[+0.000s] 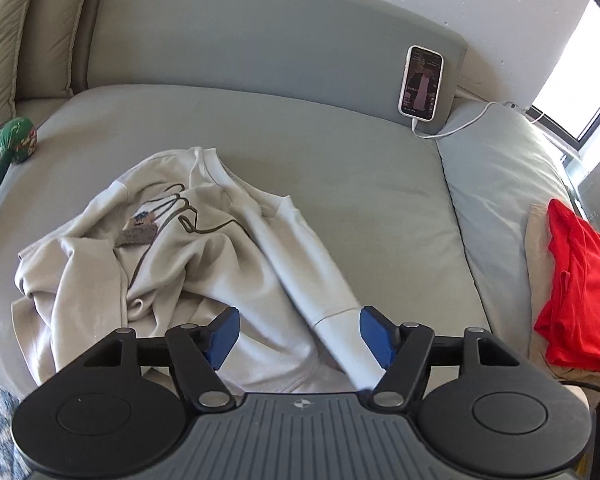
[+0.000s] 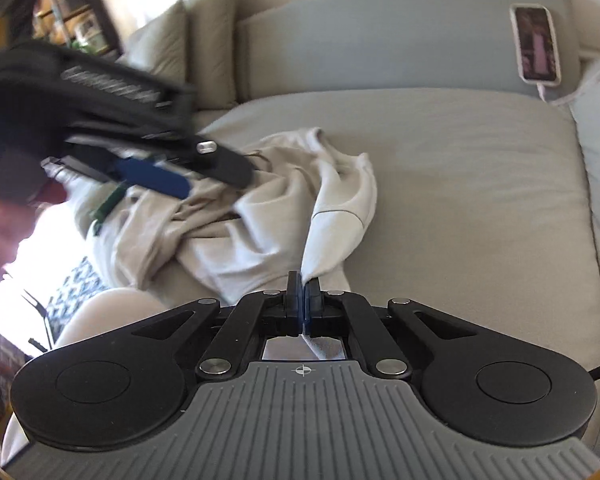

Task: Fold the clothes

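My right gripper point(image 2: 302, 296) is clamped on the cuff of the crumpled cream cotton sweatshirt point(image 1: 172, 248), sleeve running away toward the heap on the grey sofa cushion point(image 1: 380, 200). My left gripper point(image 1: 298, 334) gapes just above it, nearer the body.

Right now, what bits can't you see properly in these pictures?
- Left wrist view: the sweatshirt near edge and sleeve cuff, hidden behind the left gripper.
- Left wrist view: the red garment and green toy, cut off by the frame edges.
- Right wrist view: the phone screen, too blurred to read.
- Right wrist view: how much sleeve the right gripper pinches, hidden between its fingers.
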Action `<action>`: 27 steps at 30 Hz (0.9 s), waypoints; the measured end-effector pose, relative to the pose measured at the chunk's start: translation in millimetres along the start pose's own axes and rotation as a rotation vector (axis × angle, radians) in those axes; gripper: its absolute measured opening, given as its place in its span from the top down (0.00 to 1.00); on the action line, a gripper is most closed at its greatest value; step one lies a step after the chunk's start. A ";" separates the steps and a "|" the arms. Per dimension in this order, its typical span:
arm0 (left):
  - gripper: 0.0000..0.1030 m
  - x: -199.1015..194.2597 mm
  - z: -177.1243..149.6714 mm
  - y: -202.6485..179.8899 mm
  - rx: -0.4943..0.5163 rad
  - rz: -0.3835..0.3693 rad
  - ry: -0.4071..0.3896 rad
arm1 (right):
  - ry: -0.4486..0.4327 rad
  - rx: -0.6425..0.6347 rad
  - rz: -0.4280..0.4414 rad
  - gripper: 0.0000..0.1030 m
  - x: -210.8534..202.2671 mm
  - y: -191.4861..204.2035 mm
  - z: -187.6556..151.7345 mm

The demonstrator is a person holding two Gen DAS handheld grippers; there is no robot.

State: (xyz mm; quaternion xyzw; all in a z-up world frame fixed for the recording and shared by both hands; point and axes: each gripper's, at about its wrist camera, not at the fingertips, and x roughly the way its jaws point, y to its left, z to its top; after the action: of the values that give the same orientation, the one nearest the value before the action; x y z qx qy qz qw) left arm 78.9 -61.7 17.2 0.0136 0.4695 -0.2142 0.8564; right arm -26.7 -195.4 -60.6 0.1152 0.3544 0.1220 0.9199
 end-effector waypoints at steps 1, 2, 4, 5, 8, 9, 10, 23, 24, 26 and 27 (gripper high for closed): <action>0.38 -2.9 1.5 -1.9 0.020 0.005 -0.004 | -0.004 -0.034 0.026 1.00 -5.0 14.0 -0.2; 0.38 -5.8 2.1 -4.3 0.047 0.011 -0.009 | -0.007 -0.067 0.052 1.00 -9.7 27.7 -0.6; 0.39 -8.4 1.7 -9.3 0.115 0.043 -0.007 | 0.004 -0.119 0.108 1.00 -15.0 52.2 -2.7; 0.39 -6.9 1.2 -10.8 0.140 0.062 0.003 | 0.015 -0.140 0.132 1.00 -16.5 62.3 -4.2; 0.58 4.4 -0.2 -10.1 0.163 0.064 0.035 | 0.032 -0.207 0.162 1.00 -17.5 83.6 -11.6; 0.61 10.0 0.8 -9.0 0.160 0.045 0.045 | 0.036 -0.230 0.167 1.00 -17.3 89.7 -14.0; 0.63 15.6 1.8 -8.0 0.156 0.026 0.055 | 0.043 -0.241 0.164 1.00 -15.7 92.5 -15.2; 0.50 99.7 3.7 -46.8 0.555 0.174 0.307 | 0.063 -0.240 0.158 0.99 -15.0 93.5 -12.0; 0.50 103.8 2.3 -48.6 0.580 0.198 0.317 | 0.065 -0.238 0.159 0.99 -14.8 93.0 -12.4; 0.49 111.5 -1.7 -51.0 0.632 0.246 0.340 | 0.068 -0.238 0.160 0.99 -14.3 92.6 -12.6; 0.49 115.3 -3.6 -51.9 0.652 0.265 0.349 | 0.069 -0.239 0.160 0.99 -14.1 92.3 -12.4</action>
State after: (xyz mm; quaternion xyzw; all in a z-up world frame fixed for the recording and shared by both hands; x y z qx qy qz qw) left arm 110.2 -148.9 -68.9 0.3816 0.5097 -0.2342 0.7347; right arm -58.5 -111.1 -33.2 0.0287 0.3584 0.2402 0.9017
